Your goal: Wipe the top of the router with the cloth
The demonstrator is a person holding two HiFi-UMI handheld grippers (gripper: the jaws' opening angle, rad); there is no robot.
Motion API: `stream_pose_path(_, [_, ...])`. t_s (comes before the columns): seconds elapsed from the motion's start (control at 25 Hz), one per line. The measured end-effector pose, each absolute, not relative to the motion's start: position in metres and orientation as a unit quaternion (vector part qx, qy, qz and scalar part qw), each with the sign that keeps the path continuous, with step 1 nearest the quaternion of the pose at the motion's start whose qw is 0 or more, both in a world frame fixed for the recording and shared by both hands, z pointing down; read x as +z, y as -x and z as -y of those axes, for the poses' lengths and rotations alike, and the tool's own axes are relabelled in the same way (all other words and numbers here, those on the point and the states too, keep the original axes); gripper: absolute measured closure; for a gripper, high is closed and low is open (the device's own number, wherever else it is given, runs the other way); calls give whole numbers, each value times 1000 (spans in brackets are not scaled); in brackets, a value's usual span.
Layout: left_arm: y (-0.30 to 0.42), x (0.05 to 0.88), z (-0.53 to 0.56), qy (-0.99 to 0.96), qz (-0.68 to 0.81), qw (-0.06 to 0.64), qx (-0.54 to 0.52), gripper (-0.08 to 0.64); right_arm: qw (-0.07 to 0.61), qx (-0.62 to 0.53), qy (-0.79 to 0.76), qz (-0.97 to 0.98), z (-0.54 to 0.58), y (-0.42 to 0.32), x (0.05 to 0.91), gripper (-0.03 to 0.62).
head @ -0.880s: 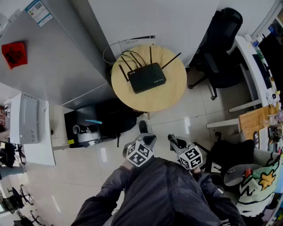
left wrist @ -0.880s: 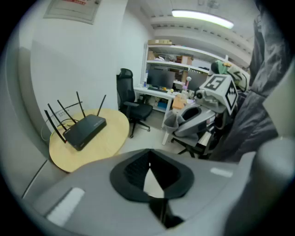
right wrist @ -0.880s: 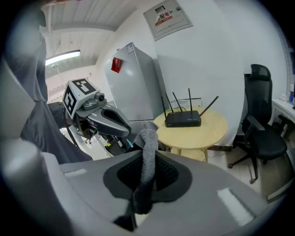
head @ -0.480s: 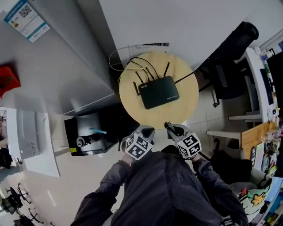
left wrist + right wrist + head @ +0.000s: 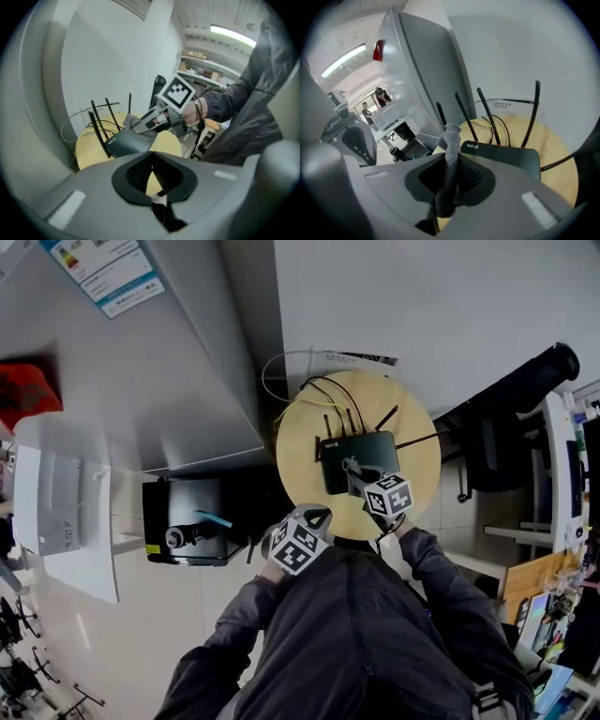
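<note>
Your right tool (image 5: 352,469) clamps grey cloth (image 5: 449,154), held over black router (image 5: 370,446) at middle of round bench (image 5: 298,451). Your left tool (image 5: 315,515) pinched together, empty, by bench's near edge.

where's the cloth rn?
The cloth is clamped in the right gripper, just right of centre in the head view. Its free end is over the near edge of the black router on the round wooden table.

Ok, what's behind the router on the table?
Its antennas stand along the back edge; black and yellow cables loop behind the router on the round table. Where they plug in is hidden.
</note>
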State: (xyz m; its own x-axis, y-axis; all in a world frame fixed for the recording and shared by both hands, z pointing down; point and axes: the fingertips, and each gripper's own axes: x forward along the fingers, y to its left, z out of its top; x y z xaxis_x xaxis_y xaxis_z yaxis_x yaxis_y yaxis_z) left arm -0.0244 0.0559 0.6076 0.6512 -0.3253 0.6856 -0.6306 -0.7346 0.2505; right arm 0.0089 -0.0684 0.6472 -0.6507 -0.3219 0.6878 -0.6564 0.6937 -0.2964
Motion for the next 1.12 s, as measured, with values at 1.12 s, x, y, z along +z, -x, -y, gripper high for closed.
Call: stream_pose_path(1.12, [46,614,-35,-848,296,277,342,560,394,337,-304,799,166,24,757,560])
